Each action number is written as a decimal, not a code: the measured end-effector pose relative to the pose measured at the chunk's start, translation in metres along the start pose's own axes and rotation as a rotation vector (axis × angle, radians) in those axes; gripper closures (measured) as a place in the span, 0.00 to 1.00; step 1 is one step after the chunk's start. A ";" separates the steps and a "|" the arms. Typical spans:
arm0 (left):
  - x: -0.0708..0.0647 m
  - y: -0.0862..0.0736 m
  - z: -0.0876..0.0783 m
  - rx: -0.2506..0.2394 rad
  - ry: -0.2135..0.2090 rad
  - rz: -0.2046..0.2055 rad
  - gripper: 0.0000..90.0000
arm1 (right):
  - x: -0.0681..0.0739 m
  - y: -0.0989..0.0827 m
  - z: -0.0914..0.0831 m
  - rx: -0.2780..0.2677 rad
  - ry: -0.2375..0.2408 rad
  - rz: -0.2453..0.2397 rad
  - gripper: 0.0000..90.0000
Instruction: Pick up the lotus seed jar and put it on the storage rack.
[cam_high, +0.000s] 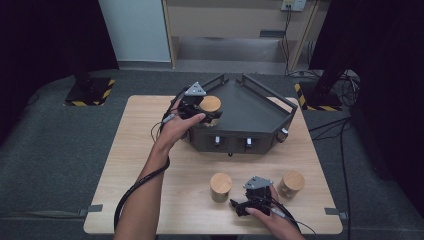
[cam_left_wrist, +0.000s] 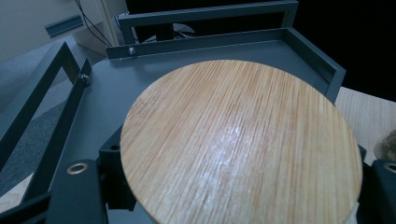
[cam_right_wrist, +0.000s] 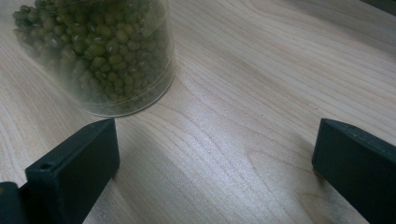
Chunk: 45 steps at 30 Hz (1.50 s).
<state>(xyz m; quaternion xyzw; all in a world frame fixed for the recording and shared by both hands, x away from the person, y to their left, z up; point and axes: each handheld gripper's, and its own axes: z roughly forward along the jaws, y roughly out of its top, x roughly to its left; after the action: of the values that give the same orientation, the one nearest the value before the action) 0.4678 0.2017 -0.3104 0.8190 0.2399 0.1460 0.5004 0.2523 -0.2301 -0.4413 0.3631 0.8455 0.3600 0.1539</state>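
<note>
My left gripper (cam_high: 199, 108) is shut on a jar with a round bamboo lid (cam_high: 210, 104), holding it over the left edge of the dark grey tray (cam_high: 250, 107). In the left gripper view the lid (cam_left_wrist: 238, 144) lies close between the black jaws, above the tray's floor (cam_left_wrist: 140, 79). Near the table's front edge my right gripper (cam_high: 239, 206) stands open on the wood, with nothing between its fingers. In the right gripper view, a glass jar of green beans (cam_right_wrist: 98, 51) stands just beyond the left of its fingers (cam_right_wrist: 74, 168).
Two more bamboo-lidded jars stand on the wooden table (cam_high: 150, 165): one (cam_high: 220, 186) left of the right gripper, one (cam_high: 291, 183) to its right. The tray has raised rails (cam_left_wrist: 205, 14) and knobs on its front wall (cam_high: 232, 142).
</note>
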 end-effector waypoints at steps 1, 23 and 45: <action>0.000 0.000 0.000 0.001 0.001 -0.001 0.27 | 0.000 0.000 0.000 0.000 0.000 0.000 0.01; 0.004 -0.005 0.010 0.029 0.010 -0.017 0.27 | -0.001 0.000 -0.001 0.000 0.003 -0.003 0.01; 0.012 -0.010 0.015 0.034 -0.010 -0.058 0.27 | -0.001 -0.001 -0.001 -0.001 0.004 -0.003 0.01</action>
<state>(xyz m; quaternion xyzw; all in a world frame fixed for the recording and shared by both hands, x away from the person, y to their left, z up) 0.4828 0.2010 -0.3262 0.8207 0.2637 0.1232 0.4917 0.2523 -0.2315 -0.4414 0.3609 0.8461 0.3611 0.1530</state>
